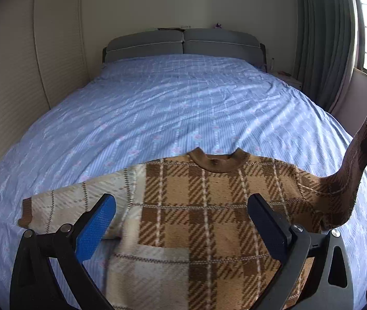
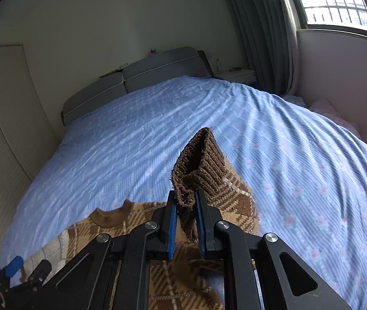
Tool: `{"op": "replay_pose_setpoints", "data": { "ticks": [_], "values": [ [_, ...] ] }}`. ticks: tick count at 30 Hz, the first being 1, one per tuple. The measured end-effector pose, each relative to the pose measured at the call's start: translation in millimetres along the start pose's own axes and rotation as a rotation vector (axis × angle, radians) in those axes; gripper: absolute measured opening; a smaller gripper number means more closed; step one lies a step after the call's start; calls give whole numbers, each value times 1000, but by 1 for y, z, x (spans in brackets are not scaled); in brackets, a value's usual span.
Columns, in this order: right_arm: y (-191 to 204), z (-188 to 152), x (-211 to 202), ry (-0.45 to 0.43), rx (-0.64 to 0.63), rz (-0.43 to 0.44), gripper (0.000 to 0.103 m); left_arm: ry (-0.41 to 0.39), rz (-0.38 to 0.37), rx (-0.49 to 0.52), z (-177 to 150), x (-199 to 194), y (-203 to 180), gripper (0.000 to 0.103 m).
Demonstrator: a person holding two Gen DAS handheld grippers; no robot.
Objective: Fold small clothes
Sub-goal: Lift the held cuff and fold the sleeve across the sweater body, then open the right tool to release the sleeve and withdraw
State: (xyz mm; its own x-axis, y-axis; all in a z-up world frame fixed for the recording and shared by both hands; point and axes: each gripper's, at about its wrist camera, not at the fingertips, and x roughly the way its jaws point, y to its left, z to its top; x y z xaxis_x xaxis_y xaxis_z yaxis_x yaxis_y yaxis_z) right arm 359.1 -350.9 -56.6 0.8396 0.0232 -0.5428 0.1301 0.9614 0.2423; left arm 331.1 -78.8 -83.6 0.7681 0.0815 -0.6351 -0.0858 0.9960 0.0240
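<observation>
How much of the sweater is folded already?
Hardly any. The sweater is laid flat on the bed, neck pointing away. The right claw pinches one sleeve cuff and lifts it, starting the first fold. The left claw hovers open. The other sleeve and body are unfolded.

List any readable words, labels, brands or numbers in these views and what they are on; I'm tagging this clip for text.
None can be read.
Plaid sweater: no tag or print shows, nor on the cuff held by the right gripper.
Blue bedsheet: pattern only, no lettering.
Small items on the headboard and the nightstand: too small and blurred to read.
</observation>
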Motion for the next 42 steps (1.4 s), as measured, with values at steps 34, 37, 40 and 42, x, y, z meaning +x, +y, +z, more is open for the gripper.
{"op": "replay_pose_setpoints", "data": {
  "ticks": [34,37,40,42],
  "values": [
    [237,-158,132,300,-320,140,18,79,123,-136,-42,31,160,103],
    [226,-156,118,267,-307,127,38,76,113,-131,-42,33,152,103],
    [205,-148,94,191,-307,93,49,69,99,-122,-40,37,138,103],
    [184,-140,77,138,-302,54,56,70,84,-120,-38,42,126,103]
  ]
}}
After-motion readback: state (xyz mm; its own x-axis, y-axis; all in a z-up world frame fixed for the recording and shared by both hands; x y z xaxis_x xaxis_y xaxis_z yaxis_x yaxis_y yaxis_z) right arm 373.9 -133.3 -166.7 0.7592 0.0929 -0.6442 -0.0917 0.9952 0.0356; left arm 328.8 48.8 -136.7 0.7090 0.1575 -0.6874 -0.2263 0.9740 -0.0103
